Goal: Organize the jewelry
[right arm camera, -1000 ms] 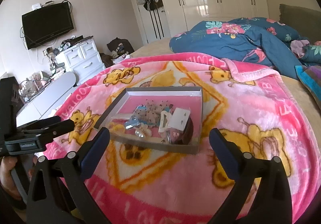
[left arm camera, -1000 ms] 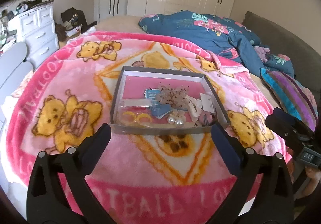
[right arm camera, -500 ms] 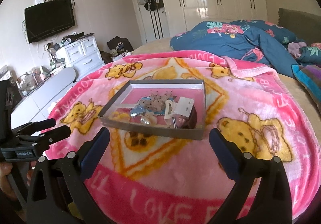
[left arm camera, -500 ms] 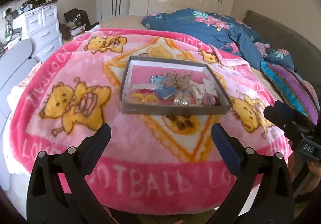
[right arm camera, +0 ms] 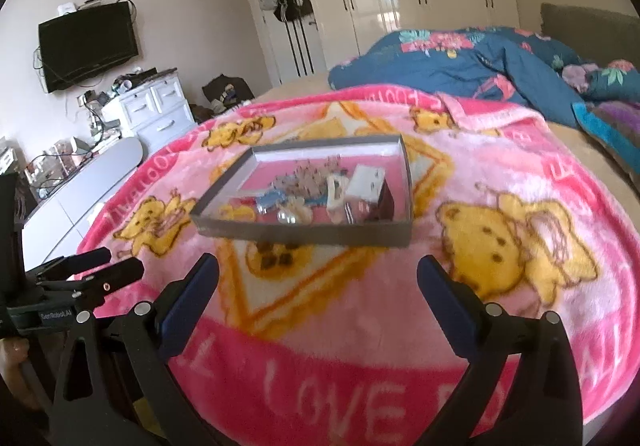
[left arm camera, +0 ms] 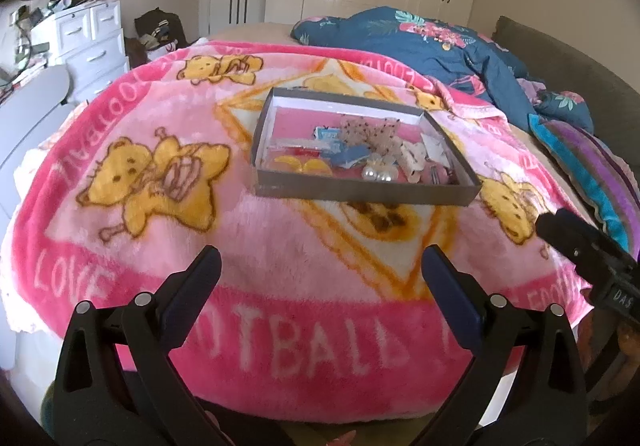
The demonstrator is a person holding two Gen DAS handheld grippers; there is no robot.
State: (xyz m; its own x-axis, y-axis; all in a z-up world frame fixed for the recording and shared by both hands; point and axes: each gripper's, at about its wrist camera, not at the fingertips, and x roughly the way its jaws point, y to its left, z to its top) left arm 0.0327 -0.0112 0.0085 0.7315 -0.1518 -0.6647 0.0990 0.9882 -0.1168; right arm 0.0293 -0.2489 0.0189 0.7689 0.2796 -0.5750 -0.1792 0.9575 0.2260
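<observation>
The shallow grey jewelry box [left arm camera: 362, 192] lies straight ahead of both wide-open, empty tools, left tool [left arm camera: 320, 274] and right tool [right arm camera: 318, 276], its long side crosswise, neither clearly nearer.

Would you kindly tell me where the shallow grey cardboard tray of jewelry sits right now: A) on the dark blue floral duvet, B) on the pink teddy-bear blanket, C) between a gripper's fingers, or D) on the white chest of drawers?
B: the shallow grey cardboard tray rests flat on the pink teddy-bear blanket, beyond both open, empty grippers.
</observation>
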